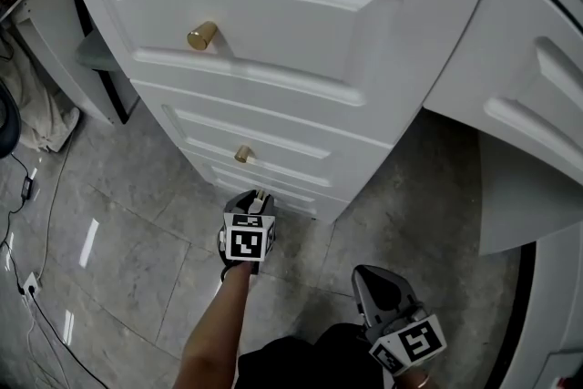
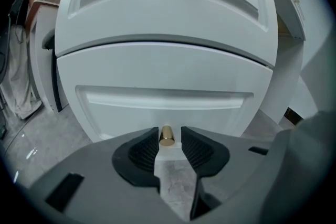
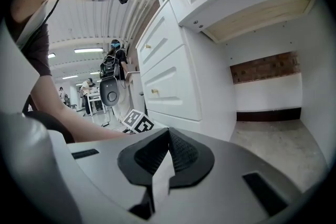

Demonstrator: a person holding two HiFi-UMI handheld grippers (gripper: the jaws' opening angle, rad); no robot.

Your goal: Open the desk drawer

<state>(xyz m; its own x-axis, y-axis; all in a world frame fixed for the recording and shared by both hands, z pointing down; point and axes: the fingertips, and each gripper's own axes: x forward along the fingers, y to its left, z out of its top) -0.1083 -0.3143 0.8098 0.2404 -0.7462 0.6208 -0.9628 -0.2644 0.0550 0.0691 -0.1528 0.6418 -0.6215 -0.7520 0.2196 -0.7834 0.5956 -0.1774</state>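
A white drawer unit (image 1: 273, 59) has stacked drawers with gold knobs: the top knob (image 1: 202, 35) and the middle knob (image 1: 243, 154) show in the head view. My left gripper (image 1: 258, 196) is low at the bottom drawer (image 2: 163, 97). Its jaws stand on either side of that drawer's gold knob (image 2: 167, 135), with a thin gap at each pad, so the left gripper (image 2: 169, 134) is open around the knob. My right gripper (image 1: 364, 273) hangs back over the floor at lower right, its pads (image 3: 181, 149) meeting with nothing between them.
Grey tiled floor (image 1: 127, 241) lies below. Cables (image 1: 27, 187) and a crumpled cloth (image 1: 36, 118) are at the left. The desk's knee space (image 3: 268, 92) opens to the right of the drawers. People and furniture (image 3: 89, 92) stand far off.
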